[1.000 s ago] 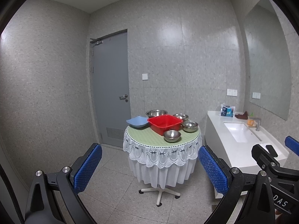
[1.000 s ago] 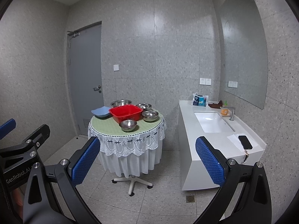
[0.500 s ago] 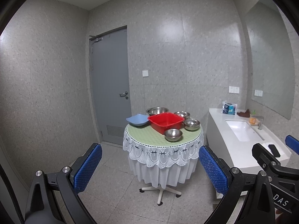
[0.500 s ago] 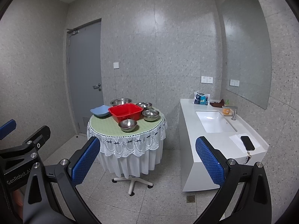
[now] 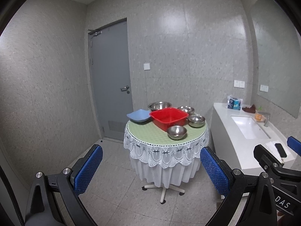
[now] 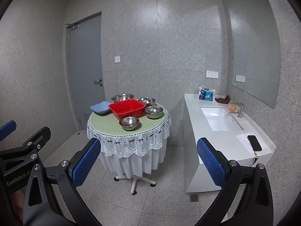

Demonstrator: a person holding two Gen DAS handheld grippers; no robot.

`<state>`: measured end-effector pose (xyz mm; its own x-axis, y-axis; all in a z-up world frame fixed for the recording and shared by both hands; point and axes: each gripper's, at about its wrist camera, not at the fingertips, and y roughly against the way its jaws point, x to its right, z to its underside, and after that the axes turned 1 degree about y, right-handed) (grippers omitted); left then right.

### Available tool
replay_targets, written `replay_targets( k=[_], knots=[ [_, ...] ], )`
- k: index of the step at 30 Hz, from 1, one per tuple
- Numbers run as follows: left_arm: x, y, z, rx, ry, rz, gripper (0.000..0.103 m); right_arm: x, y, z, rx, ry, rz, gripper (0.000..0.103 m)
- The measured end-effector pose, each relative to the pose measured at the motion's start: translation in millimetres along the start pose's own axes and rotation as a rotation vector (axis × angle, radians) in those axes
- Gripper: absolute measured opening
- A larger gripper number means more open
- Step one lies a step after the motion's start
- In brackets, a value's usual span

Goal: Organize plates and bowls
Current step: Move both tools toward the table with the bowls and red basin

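A small round table (image 5: 144, 131) (image 6: 105, 121) with a green top and white lace skirt stands mid-room. On it are a red plastic basin (image 5: 168, 117) (image 6: 127, 109), a pale blue dish (image 5: 138, 115) (image 6: 100, 108) at its left, and several steel bowls, the nearest one (image 5: 176, 131) (image 6: 129, 122) at the front. My left gripper (image 5: 150, 168) and my right gripper (image 6: 148, 163) are both open and empty, held well short of the table, above the floor.
A white sink counter (image 5: 242, 143) (image 6: 222, 131) runs along the right wall, with a phone (image 6: 254, 142) on paper at its near end. A grey door (image 5: 110, 79) is behind the table. Tiled floor (image 6: 150, 203) lies between me and the table.
Both views have tilted slightly down and drifted a little nearer the table. Both grippers stay open. Nothing on the table has moved.
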<state>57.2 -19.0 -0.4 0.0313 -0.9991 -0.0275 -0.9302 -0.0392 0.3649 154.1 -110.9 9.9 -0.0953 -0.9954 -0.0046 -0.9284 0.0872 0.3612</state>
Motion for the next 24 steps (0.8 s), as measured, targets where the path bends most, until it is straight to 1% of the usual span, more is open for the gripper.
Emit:
replay_targets(
  k=[4, 8, 11, 12, 15, 17, 24],
  knots=[
    [-2.5, -20.5, -11.9, -0.021, -0.005, 0.007, 0.102, -1.6, -22.9, -3.9, -0.024, -0.005, 0.003, 0.103],
    [-8.6, -49.4, -25.3, -0.04, -0.008, 0.02, 0.102, -5.6, -50.6, -8.8, -0.042, -0.009, 0.017, 0.103],
    [-14.7, -80.1, -40.6, -0.055, -0.015, 0.042, 0.102, -10.6, -74.6, -13.4, -0.057, -0.015, 0.033, 0.103],
    [-20.5, -99.5, -49.9, -0.06, -0.014, 0.055, 0.102, -12.9, -84.6, -16.2, -0.064, -0.017, 0.04, 0.103],
    [-30.7, -135.8, -68.2, -0.065, -0.016, 0.086, 0.102, -19.5, -111.6, -25.9, -0.079, -0.024, 0.06, 0.103],
    [-40.2, -167.3, -82.7, -0.07, -0.02, 0.108, 0.102, -26.2, -132.9, -34.1, -0.085, -0.027, 0.081, 0.103],
    [-78.9, -288.7, -130.8, -0.078, -0.041, 0.186, 0.102, -50.0, -205.6, -64.5, -0.101, -0.064, 0.13, 0.103]
  ],
)
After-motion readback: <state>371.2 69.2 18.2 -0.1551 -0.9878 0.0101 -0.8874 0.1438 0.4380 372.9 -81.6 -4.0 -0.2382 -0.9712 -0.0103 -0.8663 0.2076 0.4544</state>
